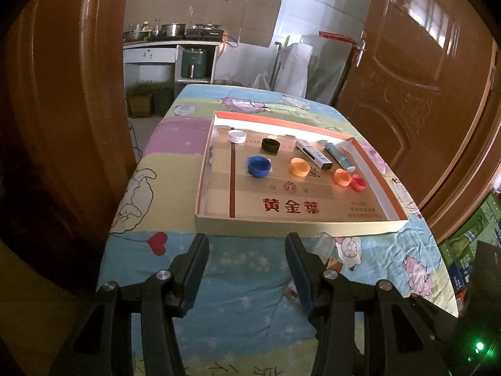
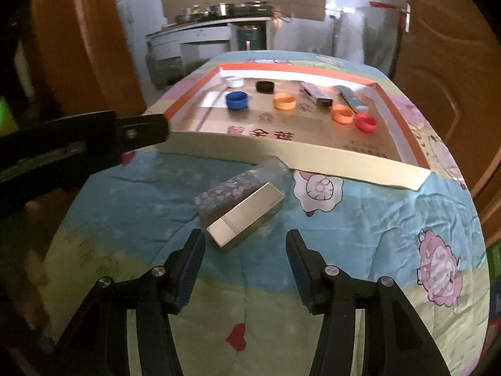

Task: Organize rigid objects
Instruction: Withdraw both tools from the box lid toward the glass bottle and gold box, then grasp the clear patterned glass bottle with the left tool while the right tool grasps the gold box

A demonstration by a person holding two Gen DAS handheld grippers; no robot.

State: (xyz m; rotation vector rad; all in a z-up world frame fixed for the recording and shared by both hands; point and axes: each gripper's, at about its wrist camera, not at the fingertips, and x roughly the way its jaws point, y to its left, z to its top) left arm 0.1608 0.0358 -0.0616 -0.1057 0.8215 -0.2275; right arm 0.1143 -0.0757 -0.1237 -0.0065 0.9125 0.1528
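Quilt-covered table [image 2: 360, 219]: just ahead of the right gripper [image 2: 245, 235], jaws wide and empty, lies a small box [image 2: 247, 219], likely light, stiff and slick, best pinched across its narrow sides; left gripper [image 1: 247, 239] also wide.

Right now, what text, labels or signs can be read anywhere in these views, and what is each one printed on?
"黄金葉": large red characters on the cardboard floor of the shallow box, upright in the left wrist view, upside down in the right.
Small red print at the box's near right corner: too small to read.
Gold lettering near the black cap: partly covered, illegible.
Label on the stove: blurred.
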